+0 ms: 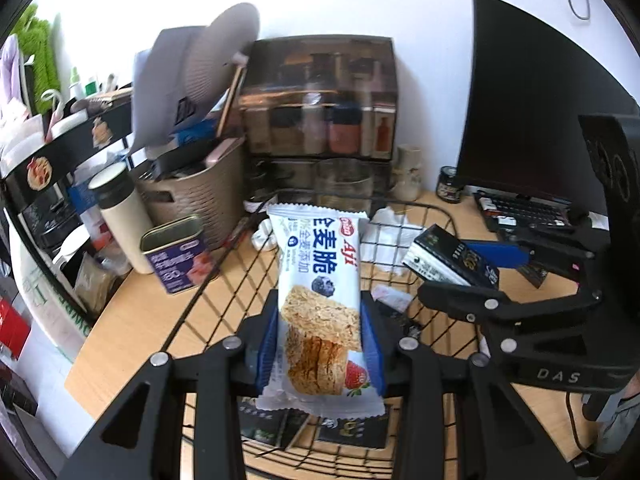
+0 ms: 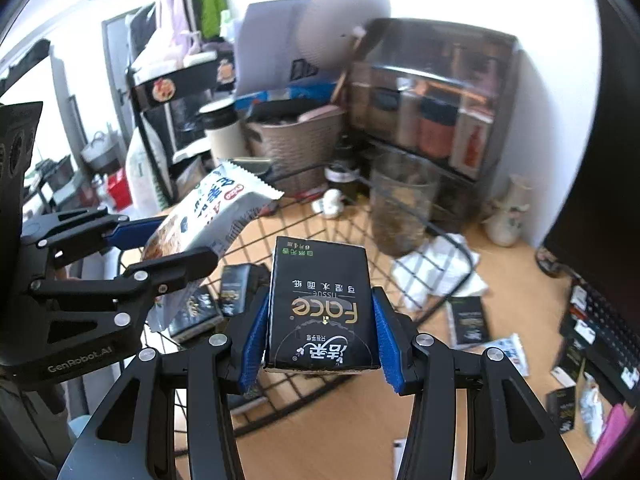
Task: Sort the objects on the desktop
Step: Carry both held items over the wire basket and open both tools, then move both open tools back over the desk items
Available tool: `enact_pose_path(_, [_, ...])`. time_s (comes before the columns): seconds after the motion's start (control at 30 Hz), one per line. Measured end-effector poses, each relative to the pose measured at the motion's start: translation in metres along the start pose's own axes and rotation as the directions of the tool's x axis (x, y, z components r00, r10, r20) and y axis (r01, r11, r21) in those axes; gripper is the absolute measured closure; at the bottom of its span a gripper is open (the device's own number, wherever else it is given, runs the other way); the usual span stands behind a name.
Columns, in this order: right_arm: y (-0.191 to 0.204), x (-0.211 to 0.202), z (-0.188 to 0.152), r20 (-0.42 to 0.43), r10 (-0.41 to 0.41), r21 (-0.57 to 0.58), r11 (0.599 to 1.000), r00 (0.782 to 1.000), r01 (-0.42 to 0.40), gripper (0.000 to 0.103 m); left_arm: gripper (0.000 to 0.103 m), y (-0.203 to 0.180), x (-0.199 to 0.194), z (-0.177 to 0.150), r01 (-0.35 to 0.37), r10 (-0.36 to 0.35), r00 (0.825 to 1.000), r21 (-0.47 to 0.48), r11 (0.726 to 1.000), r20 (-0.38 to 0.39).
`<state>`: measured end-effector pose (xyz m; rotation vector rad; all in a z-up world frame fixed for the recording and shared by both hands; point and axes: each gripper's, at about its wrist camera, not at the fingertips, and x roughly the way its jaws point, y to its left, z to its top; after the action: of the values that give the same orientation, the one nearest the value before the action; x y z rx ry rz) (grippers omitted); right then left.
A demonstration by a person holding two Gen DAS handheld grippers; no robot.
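Note:
My left gripper is shut on a white cracker snack packet and holds it above the black wire basket. My right gripper is shut on a black tissue pack, also above the basket. In the left wrist view the right gripper holds the tissue pack at the right. In the right wrist view the left gripper holds the snack packet at the left. Other black tissue packs lie in the basket.
A purple tin, a white bottle and a brown woven bin stand left of the basket. A glass jar and a dark organizer stand behind. More packs lie on the wooden desk near a keyboard.

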<state>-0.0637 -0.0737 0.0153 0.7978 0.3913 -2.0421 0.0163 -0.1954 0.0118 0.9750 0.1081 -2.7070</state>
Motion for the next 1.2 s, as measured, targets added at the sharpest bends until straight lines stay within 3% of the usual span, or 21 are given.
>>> enact_pose_path(0.17, [0.011,0.007,0.001,-0.003,0.009,-0.019,1.0,1.0,-0.009,0.055,0.061,0.009,0.0,-0.003,-0.014,0.014,1.0,-0.025,1.0,-0.008])
enact_pose_path(0.3, [0.019,0.005,0.0,0.026,-0.035,-0.054,0.998,0.999,0.037,0.045,0.037,0.012,-0.006,-0.003,-0.073,0.074,0.997,-0.046,0.996,0.026])
enact_pose_path(0.33, [0.018,0.003,0.001,0.03,-0.032,-0.048,0.998,0.999,0.033,0.045,0.036,0.014,-0.007,-0.002,-0.072,0.074,0.997,-0.054,0.996,0.03])
enact_pose_path(0.73, [0.003,-0.012,-0.005,0.034,-0.04,-0.021,0.999,0.999,0.04,0.043,0.035,0.001,-0.011,0.0,-0.015,0.016,0.999,-0.036,0.999,0.034])
enact_pose_path(1.0, [-0.059,-0.053,-0.03,0.046,-0.138,0.071,0.988,0.989,0.135,0.043,0.035,-0.059,-0.01,0.007,0.062,-0.065,0.997,0.061,0.996,0.039])
enact_pose_path(1.2, [-0.13,-0.08,-0.065,0.005,-0.249,0.181,0.953,0.969,0.244,0.043,0.035,-0.122,-0.002,0.012,0.153,-0.157,0.987,0.134,0.979,0.02])
